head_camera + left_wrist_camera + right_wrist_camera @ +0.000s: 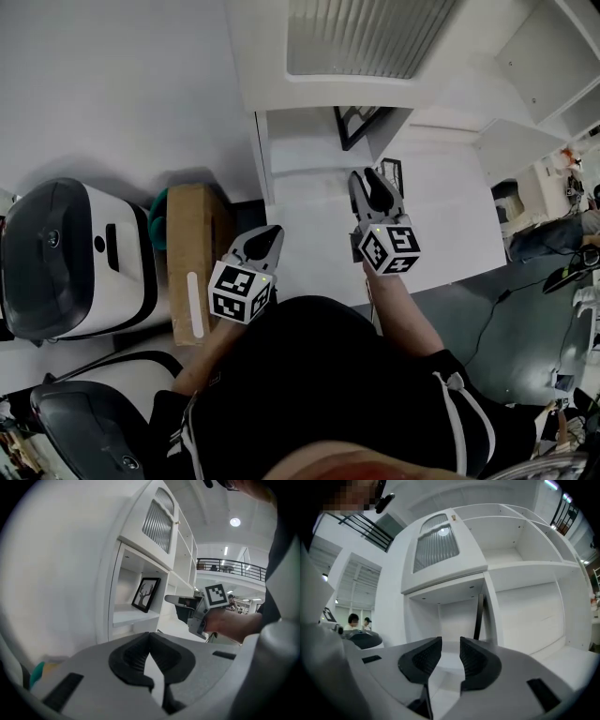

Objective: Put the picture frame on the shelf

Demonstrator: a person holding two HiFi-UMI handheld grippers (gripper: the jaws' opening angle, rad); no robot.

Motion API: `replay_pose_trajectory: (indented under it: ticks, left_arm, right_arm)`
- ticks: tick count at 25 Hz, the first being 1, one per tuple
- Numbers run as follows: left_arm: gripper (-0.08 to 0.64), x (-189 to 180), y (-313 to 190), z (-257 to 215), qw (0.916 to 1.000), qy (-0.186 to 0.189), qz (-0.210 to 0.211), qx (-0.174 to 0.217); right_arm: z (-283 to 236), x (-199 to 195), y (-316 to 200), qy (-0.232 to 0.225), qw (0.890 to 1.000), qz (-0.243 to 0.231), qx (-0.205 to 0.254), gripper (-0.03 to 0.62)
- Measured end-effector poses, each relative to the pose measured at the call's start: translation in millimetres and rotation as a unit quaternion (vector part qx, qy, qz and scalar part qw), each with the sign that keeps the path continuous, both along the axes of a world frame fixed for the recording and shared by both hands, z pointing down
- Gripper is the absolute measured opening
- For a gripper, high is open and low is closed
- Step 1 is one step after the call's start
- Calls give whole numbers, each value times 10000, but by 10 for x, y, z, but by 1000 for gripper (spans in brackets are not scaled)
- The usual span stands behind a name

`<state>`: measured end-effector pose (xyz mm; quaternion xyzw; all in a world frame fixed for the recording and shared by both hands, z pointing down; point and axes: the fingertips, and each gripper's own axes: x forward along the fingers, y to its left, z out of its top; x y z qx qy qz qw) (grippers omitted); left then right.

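A person's dark-clothed torso fills the bottom of the head view and hides the floor beneath. The picture frame (360, 123) stands tilted in the open compartment of a white shelf (302, 142), under a cupboard door (361, 34) of ribbed glass. From above only part of the frame's dark border shows, the rest cut off by the unit's top. The right gripper view catches it edge-on as a thin dark strip near the compartment's right wall. The left gripper view alone shows its face, a black tree drawing on white. The left tongs (273, 231) are closed tip to tip with nothing between them, pointing towards the shelf. The right tongs (366, 174) stand partly open and empty, apart from the frame, just outside the compartment. To the left, a cardboard box (192, 253) stands against the wall, half covering a teal object (157, 225) too hidden to identify, beside a white machine (66, 258) with a dark lid.
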<state>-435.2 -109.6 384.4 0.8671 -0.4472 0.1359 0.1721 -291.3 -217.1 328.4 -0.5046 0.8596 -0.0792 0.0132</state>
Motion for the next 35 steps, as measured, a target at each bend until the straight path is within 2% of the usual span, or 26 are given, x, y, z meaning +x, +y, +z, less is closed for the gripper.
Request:
replay_pose_trajectory:
  ticks: [5,8,10,13,18,23,27,31,35]
  left_arm:
    - [6,-53,138,65,9997,193,170,42]
    - [6,-48,207,113,9992,158,371,74]
    - [6,-23,253,104,9990,93,425,132]
    - [6,86,338,-12,9991,81,290,296]
    - [6,549,576,-158,9989,111,-131,433]
    - [6,1231,808,-133,9975,27,-555,431]
    - [6,1769,1045,-235,9967,-216,-634,459]
    - [6,1922,1221,-352,9942,-560,-726,555]
    - [6,1955,1248,-491,9935,-604,-647,715]
  right_arm:
    - [129,-202,583,143,9980,-532,-307,114]
    - [137,-258,840,-22,9968,-659,-454,113]
    - [104,-270,992,-137,9952,-839,-483,112]
    - [5,-219,1161,-167,9919,-1209,-353,92]
    - [-124,129,1437,-162,9860,-1662,-30,58]
    - [25,580,1824,-109,9714,-2372,25,50]
    - [84,1007,2006,-277,9609,-2756,-66,35]
    - [-4,1226,2157,-274,9581,-2850,80,27]
    - [-204,1327,2324,-383,9601,-2743,396,21]
